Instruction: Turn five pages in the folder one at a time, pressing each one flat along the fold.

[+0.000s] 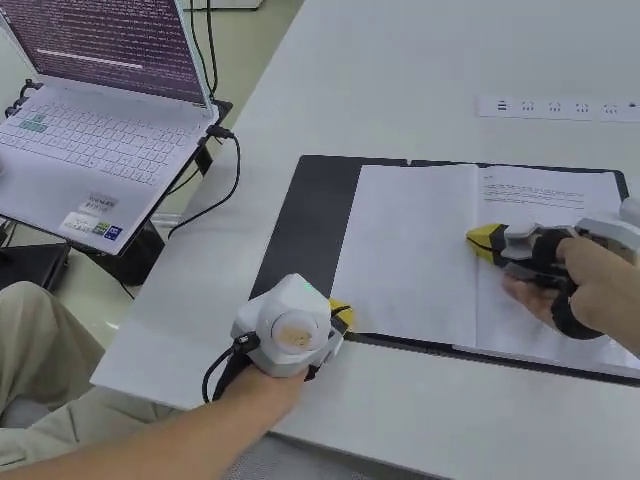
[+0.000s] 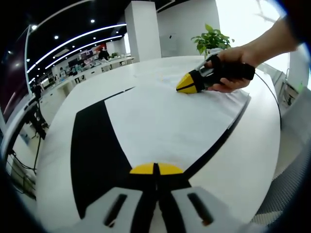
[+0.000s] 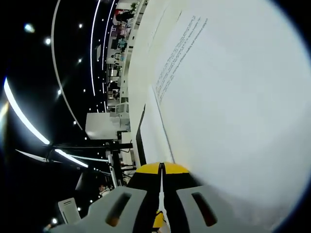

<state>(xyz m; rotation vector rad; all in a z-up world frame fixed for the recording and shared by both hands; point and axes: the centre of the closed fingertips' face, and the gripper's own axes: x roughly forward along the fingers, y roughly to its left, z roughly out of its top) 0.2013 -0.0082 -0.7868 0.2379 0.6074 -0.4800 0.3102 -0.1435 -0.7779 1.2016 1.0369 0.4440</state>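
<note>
- The left claw (image 2: 156,169), its yellow tips pressed together on nothing, is sitting at the near edge of the open black folder (image 1: 310,215), by the near corner of the blank white left-hand page (image 1: 410,250). In the head view its white housing and the hand are hiding most of it, so I cannot tell whether it is touching the paper.
- The folder is lying open on the white tabletop (image 1: 400,70), and the head view's edge is cutting off its right end.
- The right claw (image 1: 484,239), also pressed together and empty, is resting on the printed right-hand page (image 1: 545,190), just beside the fold. A hand is covering its body, and the print is too small to read.
- An open white laptop (image 1: 90,120) is standing far left, its screen cropped.
- A white power strip (image 1: 555,107) is lying farthest away, its right end cropped.
</note>
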